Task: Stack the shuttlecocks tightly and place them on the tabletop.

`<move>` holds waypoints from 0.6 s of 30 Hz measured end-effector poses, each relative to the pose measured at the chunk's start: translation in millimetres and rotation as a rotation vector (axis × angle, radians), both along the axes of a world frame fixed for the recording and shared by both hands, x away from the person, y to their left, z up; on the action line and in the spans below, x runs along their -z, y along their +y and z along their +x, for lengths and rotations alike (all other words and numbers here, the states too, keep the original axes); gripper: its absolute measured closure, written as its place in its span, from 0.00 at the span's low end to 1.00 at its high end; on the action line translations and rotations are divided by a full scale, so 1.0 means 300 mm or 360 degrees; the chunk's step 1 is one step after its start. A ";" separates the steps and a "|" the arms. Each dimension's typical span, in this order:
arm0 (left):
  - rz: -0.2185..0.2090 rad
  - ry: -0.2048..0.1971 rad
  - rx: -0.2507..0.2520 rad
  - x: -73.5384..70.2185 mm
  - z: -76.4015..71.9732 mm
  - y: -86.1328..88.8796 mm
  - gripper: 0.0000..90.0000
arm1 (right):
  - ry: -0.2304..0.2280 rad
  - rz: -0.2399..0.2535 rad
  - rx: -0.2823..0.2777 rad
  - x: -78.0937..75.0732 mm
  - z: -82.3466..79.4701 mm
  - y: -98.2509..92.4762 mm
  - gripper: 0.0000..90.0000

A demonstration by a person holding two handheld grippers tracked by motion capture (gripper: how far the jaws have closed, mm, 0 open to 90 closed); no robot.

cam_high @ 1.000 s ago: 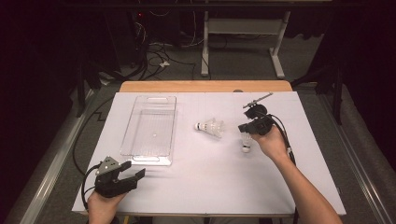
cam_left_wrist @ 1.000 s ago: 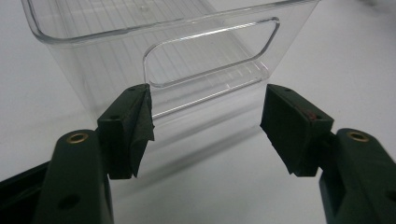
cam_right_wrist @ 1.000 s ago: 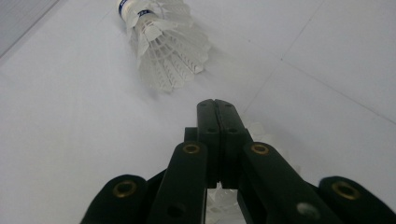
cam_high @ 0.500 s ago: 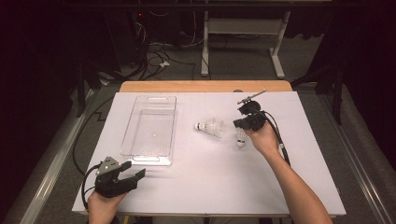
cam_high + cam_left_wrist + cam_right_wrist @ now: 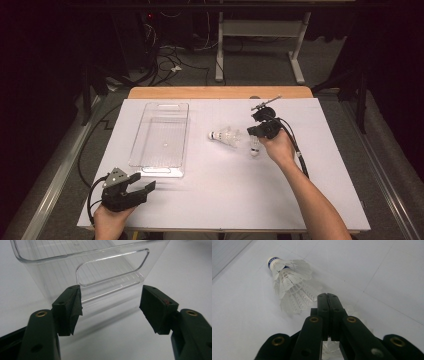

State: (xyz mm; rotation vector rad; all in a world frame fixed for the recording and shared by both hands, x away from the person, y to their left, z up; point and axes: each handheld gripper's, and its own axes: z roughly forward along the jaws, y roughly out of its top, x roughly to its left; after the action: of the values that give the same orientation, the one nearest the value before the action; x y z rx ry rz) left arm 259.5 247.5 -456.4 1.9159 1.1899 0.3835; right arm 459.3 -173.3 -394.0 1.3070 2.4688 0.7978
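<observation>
Hanging below the right gripper, a shuttlecock is being held near the middle of the white table; in the right gripper view the black jaws are pressed together with white feathers pinched beneath them. Compared with a second earlier, this gripper and its load are being carried a little leftward and toward the far edge, so they are now just beside a second shuttlecock. That second one is lying on its side on the table, its cork with a blue band pointing toward the clear plastic bin, and its place is unchanged across the frames. The bin is standing empty on the left part of the table, also unmoved. At the near left corner the left gripper is being kept where it was, its jaws spread wide with nothing between them; in the left gripper view they are aimed at the bin's near wall and handle slot.
</observation>
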 end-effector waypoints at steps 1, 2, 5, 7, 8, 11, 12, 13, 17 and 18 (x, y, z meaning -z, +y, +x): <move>0.0004 -0.0001 0.0001 0.000 0.000 0.000 0.39 | -0.0001 -0.0002 -0.0005 0.000 -0.001 -0.001 1.00; 0.0006 0.0000 0.0002 -0.001 -0.001 0.000 0.39 | 0.0000 -0.0005 -0.0007 -0.001 -0.002 -0.001 1.00; 0.0000 -0.0001 -0.0001 0.000 0.000 0.000 0.39 | 0.0004 -0.0011 -0.0010 -0.002 -0.006 0.002 1.00; 0.0003 -0.0001 0.0000 0.000 0.000 0.000 0.39 | 0.0000 -0.0012 -0.0012 -0.003 -0.008 0.003 1.00; 0.0006 0.0001 0.0001 -0.001 0.000 -0.001 0.39 | -0.0005 -0.0012 -0.0013 -0.003 -0.008 0.003 1.00; 0.0008 0.0001 0.0002 -0.001 0.000 -0.001 0.39 | -0.0021 -0.0013 -0.0005 -0.006 -0.008 0.006 1.00; 0.0007 0.0000 0.0002 -0.001 0.000 -0.001 0.39 | -0.0030 -0.0008 -0.0001 -0.006 -0.006 0.007 1.00; 0.0006 0.0000 0.0002 -0.001 0.000 -0.001 0.39 | -0.0031 -0.0008 -0.0001 -0.005 -0.004 0.007 1.00; 0.0008 0.0002 0.0003 0.000 0.001 -0.001 0.39 | -0.0027 -0.0005 0.0006 0.000 0.003 0.010 1.00; 0.0007 0.0003 0.0003 0.000 0.001 -0.001 0.39 | -0.0026 -0.0003 0.0005 0.002 0.005 0.010 1.00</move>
State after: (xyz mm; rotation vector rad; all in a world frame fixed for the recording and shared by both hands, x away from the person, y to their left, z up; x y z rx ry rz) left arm 259.7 247.3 -456.5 1.9212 1.1893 0.3835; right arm 460.7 -170.3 -394.6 1.2982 2.4541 0.8016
